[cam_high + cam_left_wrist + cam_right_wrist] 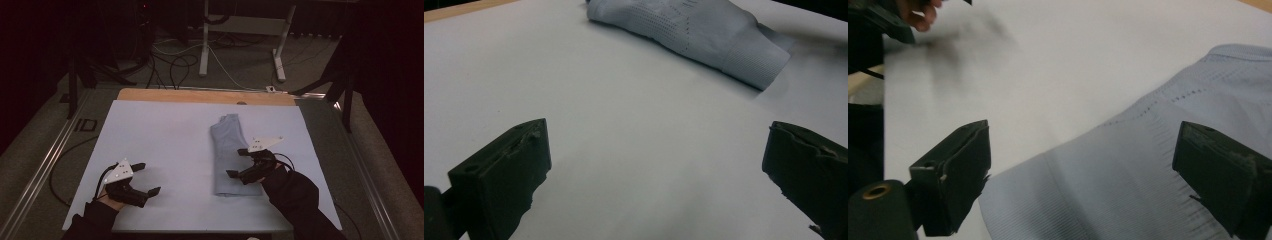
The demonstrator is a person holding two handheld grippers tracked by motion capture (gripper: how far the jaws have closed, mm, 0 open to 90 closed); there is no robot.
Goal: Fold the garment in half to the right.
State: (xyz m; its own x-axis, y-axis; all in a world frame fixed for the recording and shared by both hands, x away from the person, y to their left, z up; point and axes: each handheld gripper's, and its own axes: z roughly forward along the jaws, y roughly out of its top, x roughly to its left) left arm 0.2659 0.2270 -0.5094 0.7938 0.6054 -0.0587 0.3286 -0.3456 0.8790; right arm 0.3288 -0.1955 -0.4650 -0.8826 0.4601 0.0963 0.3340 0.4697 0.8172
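Pale grey-blue knitted garment (pixel 227 155), folded into a long narrow strip with a ribbed cuff at the near end, lying flat on the white sheet-covered tabletop (pixel 165 140), a bit right of centre. Long axis running roughly away from the person, near edge to far edge, ribbed end pointing back toward the person and the narrower far end leaning slightly right.

Right tool (pixel 240 163) sitting over the near right part of that strip, black jaws wide apart, nothing clamped. From the right gripper view: right tool (pixel 1080 172) straddling the ribbed hem, cloth (pixel 1128 170) spread below and between the jaws, no pad pressing on it as far as can be told. Dotted knit line crossing the fabric diagonally further up.

Left tool (pixel 147 177) parked well off to the left, near the front left corner of the tabletop, also gaping open over bare white surface. In the left gripper view, left tool (pixel 656 170) with empty sheet between the jaws, garment (pixel 694 35) far ahead, lying across the top of the frame with the ribbed cuff on the right.
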